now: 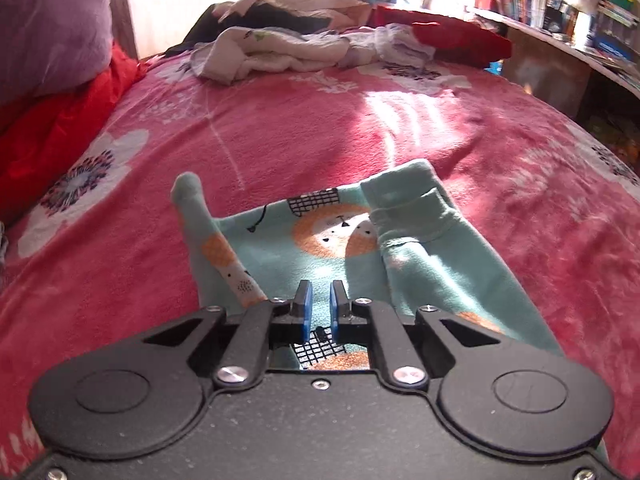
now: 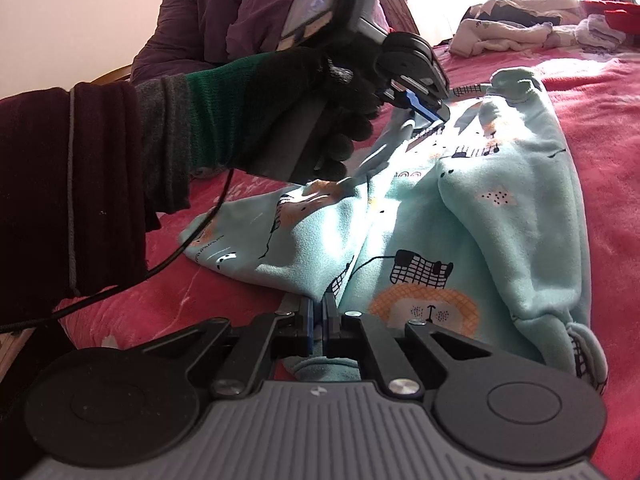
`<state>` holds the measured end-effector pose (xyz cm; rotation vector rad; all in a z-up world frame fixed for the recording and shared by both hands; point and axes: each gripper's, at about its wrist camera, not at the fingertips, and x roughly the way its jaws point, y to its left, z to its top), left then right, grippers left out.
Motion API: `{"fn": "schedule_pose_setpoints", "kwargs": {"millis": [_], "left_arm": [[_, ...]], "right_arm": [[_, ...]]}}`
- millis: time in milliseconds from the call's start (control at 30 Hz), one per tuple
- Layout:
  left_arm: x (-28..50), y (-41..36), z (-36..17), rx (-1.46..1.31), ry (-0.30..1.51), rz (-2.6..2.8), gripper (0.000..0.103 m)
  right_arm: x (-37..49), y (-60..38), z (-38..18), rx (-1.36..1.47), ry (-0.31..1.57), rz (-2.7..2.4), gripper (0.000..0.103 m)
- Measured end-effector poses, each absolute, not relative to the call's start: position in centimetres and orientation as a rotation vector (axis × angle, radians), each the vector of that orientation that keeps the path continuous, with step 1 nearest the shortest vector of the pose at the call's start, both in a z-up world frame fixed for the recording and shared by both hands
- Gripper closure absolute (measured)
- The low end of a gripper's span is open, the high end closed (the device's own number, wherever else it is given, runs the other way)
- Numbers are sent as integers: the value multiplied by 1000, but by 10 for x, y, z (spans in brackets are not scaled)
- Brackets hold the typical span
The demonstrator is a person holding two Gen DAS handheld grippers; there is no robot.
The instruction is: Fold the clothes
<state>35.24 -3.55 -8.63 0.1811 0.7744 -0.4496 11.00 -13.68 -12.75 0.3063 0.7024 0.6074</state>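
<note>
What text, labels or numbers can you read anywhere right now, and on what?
None can be read.
Books on the shelf: spines and covers too blurred and overexposed to read.
Screen on the left gripper: a picture only, nothing legible.
Mint garment: prints of animal faces, nets and stars, no lettering.

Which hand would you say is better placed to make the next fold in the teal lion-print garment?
Probably right: the right gripper clamps the near edge of the teal lion-print garment, whose body lies ahead. The left gripper pinches cloth near its far end.
</note>
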Motion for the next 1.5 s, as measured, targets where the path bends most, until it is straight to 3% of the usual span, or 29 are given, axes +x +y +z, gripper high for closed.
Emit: {"fn": "schedule_pose_setpoints", "kwargs": {"millis": [300, 767, 1133, 1500], "left_arm": [[366, 30, -65, 38, 704, -314, 97], [418, -21, -112, 197, 789, -333, 97], [393, 13, -79, 123, 731, -350, 97], [400, -27, -111, 217, 798, -412, 98]], "right_arm": [[111, -140, -129, 329, 712, 615, 97], [112, -143, -133, 340, 743, 628, 97], [111, -142, -137, 339, 755, 618, 97], [111, -142, -136, 325, 749, 615, 97]]}}
